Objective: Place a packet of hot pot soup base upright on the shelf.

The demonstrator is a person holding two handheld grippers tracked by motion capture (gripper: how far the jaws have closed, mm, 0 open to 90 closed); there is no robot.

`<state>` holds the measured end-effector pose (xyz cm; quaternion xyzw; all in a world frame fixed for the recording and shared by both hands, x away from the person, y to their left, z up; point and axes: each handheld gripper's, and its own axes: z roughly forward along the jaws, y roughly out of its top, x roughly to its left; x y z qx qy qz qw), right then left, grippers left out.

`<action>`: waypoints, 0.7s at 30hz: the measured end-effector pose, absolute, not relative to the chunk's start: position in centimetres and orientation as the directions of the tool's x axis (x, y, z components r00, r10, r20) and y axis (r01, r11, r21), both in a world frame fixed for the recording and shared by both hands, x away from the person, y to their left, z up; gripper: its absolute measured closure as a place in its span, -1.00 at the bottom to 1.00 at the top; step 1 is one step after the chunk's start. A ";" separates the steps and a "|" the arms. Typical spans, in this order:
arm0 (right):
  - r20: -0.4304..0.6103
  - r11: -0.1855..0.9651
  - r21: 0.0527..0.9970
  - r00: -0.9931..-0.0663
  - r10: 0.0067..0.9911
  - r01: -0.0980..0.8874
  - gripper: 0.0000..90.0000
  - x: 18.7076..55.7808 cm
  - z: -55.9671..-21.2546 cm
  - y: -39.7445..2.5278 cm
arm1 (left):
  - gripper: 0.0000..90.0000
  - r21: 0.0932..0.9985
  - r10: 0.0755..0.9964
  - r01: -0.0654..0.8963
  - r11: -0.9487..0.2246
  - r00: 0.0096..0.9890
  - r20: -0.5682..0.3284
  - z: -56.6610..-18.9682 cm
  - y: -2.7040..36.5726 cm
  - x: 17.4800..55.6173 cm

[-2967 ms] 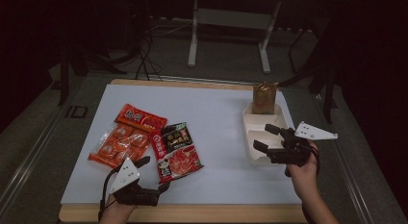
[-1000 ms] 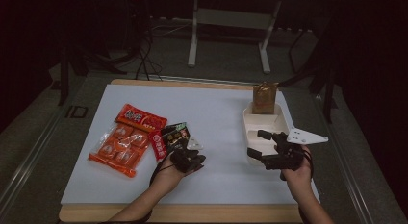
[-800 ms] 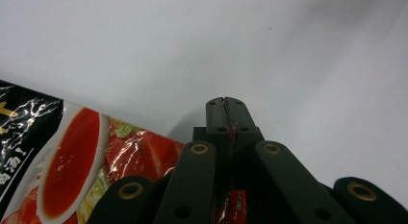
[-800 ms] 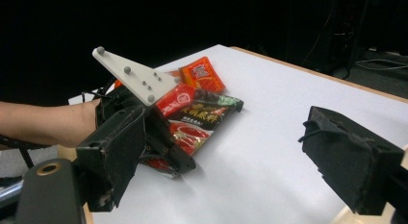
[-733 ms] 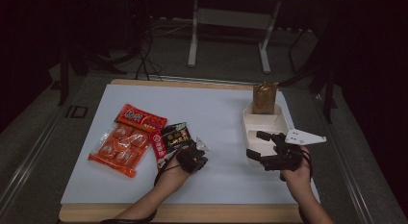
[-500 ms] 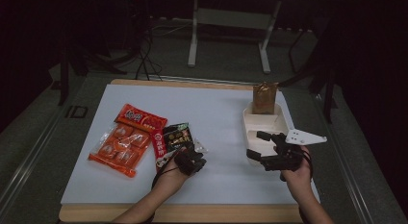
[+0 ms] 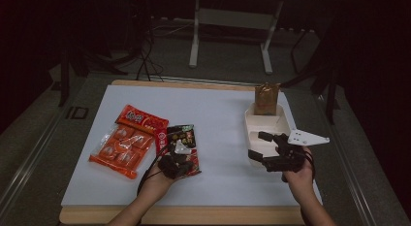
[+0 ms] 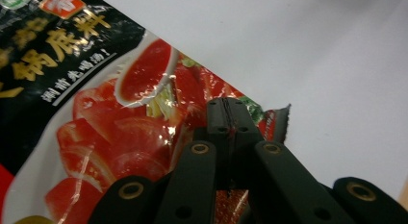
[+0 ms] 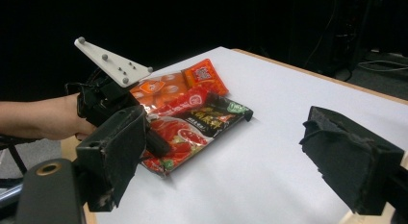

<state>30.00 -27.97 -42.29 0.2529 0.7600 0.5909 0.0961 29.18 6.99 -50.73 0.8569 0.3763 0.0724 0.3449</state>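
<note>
Table [image 7: 228,114] white, room dark | left gripper [image 8: 230,119] clamps sauce packet [image 8: 120,113] | right gripper [image 7: 264,146] apart

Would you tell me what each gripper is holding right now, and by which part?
The left gripper is shut on the tomato soup-base packet, pinching its near edge close to the corner. The right gripper is open and holds nothing.
</note>
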 end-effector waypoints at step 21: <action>0.161 0.183 0.941 -0.855 0.493 0.283 -0.67 30.0 -42.5 -27.9 | 1.00 0.620 0.641 0.556 -0.554 0.760 -0.108 -51.6 3.5 28.8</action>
